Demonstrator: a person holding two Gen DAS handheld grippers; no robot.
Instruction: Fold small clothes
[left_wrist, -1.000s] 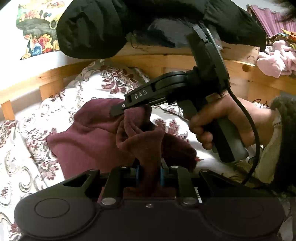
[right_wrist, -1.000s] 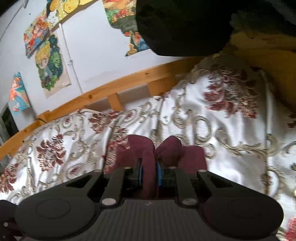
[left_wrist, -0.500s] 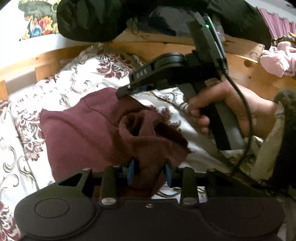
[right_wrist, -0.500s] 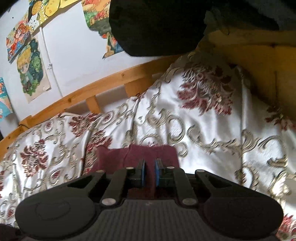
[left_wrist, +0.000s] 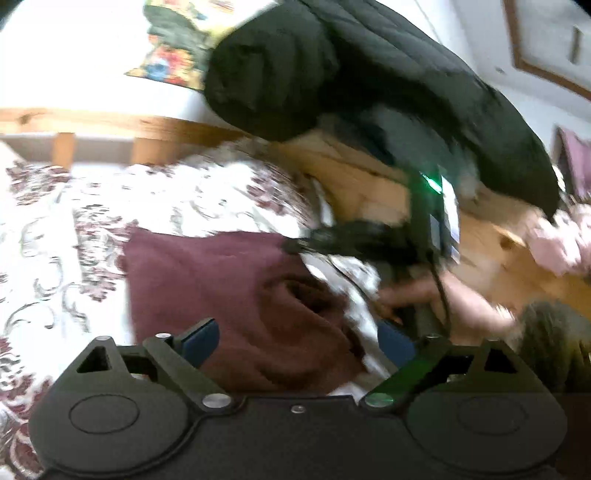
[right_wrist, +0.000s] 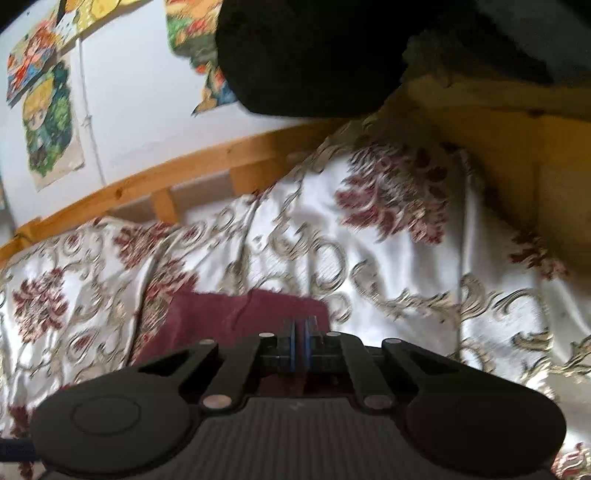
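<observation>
A maroon garment (left_wrist: 229, 280) lies folded on the floral bedspread (left_wrist: 166, 199). My left gripper (left_wrist: 297, 345) hovers over its near edge with its jaws opening wide; the rumpled cloth lies between the blue pads (left_wrist: 199, 341), which do not press on it. My right gripper (right_wrist: 299, 330) is shut, pads together, over the garment's (right_wrist: 236, 314) far corner. Whether any cloth is pinched there I cannot tell. In the left wrist view the right gripper (left_wrist: 295, 244) reaches in from the right, held by a hand (left_wrist: 424, 299).
A wooden bed rail (right_wrist: 192, 166) runs along the wall behind the bedspread (right_wrist: 388, 258). A black padded jacket (left_wrist: 332, 74) hangs overhead. Pink clothes (left_wrist: 557, 243) lie on the wooden frame at the right. Posters (right_wrist: 48, 122) hang on the wall.
The left gripper has let go of the maroon cloth and spread its jaws wide. The garment has dropped flat onto the bed. The right gripper has lowered and its pads have closed together.
</observation>
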